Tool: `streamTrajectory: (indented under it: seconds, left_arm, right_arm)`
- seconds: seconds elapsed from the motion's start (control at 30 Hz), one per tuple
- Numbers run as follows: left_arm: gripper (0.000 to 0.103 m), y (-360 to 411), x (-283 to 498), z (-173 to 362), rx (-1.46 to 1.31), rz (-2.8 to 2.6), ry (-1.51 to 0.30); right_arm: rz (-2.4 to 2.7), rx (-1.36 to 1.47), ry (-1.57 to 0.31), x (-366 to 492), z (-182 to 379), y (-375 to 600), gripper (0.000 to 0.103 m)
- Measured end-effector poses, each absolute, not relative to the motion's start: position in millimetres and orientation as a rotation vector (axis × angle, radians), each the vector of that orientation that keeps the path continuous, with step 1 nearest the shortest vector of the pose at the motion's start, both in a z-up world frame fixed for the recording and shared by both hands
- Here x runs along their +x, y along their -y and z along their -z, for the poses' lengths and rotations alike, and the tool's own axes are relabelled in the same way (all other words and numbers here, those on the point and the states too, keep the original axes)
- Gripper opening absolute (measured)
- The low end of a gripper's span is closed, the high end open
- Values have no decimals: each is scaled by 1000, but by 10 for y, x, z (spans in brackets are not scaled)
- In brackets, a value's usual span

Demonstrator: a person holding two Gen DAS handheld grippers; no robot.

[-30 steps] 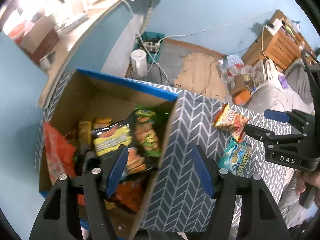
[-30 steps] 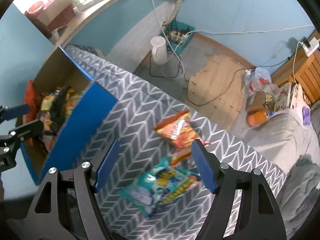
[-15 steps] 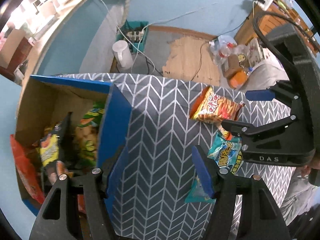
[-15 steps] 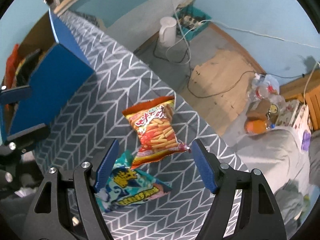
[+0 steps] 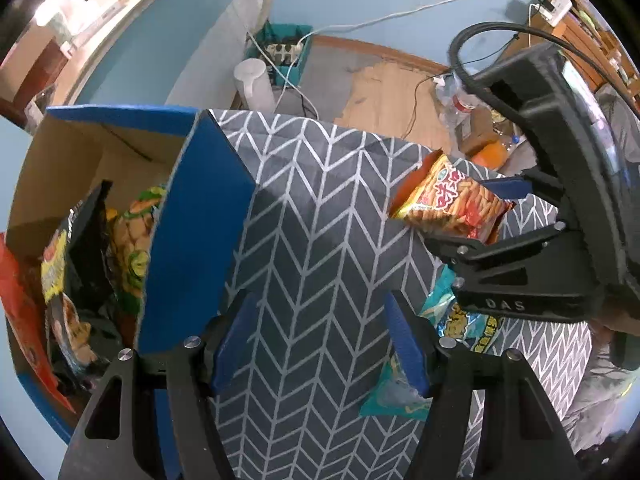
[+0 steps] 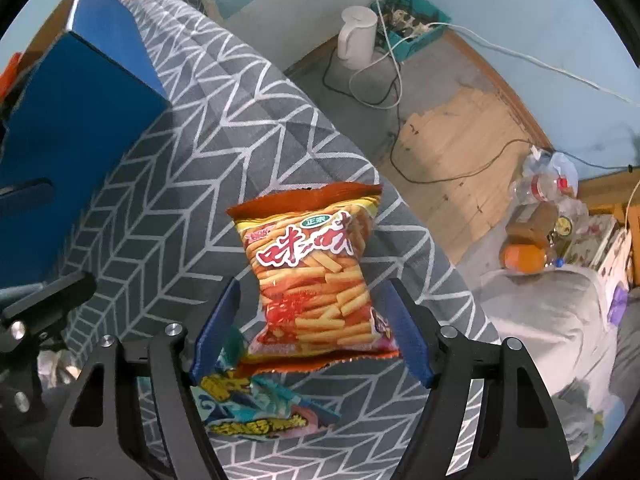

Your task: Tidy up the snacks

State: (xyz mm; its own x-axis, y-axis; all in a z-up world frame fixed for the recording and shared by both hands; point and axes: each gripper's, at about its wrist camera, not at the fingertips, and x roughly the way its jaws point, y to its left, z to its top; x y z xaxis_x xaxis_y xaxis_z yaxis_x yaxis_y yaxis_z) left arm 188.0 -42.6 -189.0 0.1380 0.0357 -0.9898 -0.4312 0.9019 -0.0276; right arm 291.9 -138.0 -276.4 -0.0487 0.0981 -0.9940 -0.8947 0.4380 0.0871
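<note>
Grey cloth with a white chevron pattern (image 6: 168,208) is covering the work surface, and two snack packets are lying on it. The orange packet of stick snacks (image 6: 316,280) is resting flat between the blue pads of the right gripper (image 6: 312,328), whose jaws are standing open with clear gaps on both sides of the packet, so nothing is being gripped. The teal packet (image 6: 256,408) is lying just below the orange one, its upper edge tucked under it, partly behind the right gripper's left finger.

The left gripper (image 5: 320,340) is hovering over bare cloth with its jaws likewise apart and empty; the teal packet (image 5: 460,320) is showing just beyond its right finger. In the left wrist view, the right gripper (image 5: 472,216) is straddling the orange packet (image 5: 448,204) from the right side of the frame.

The blue-sided cardboard box (image 5: 196,216) is standing on the cloth, well apart from both loose packets, and is already holding several snack bags (image 5: 132,240) upright against one another. A white kettle (image 6: 356,36) and cables are sitting on the floor beyond the surface.
</note>
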Motion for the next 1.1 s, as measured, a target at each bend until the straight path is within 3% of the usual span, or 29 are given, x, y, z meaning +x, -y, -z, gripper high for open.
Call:
streamTrajectory:
  seconds: [0.07, 0.17, 0.3, 0.5, 1.1]
  left_arm:
    - [68, 458, 1870, 1915, -335, -344, -1403]
    - [69, 507, 1854, 1924, -331, -333, -1410]
    - [74, 594, 1855, 1931, -354, -311, -1412]
    - [81, 748, 1828, 1906, -383, -269, -1403]
    - [82, 1393, 1859, 2216, -393, -126, -1467]
  right_arm:
    - [-948, -778, -1379, 2925, 2790, 1374, 71]
    - [-938, -761, -1393, 2941, 2815, 1401, 56]
    - [-935, -715, -1389, 2971, 2788, 1478, 44]
    - [-868, -607, -1358, 3067, 2660, 1693, 42]
    - [-676, -389, -1361, 2659, 2432, 2749, 42]
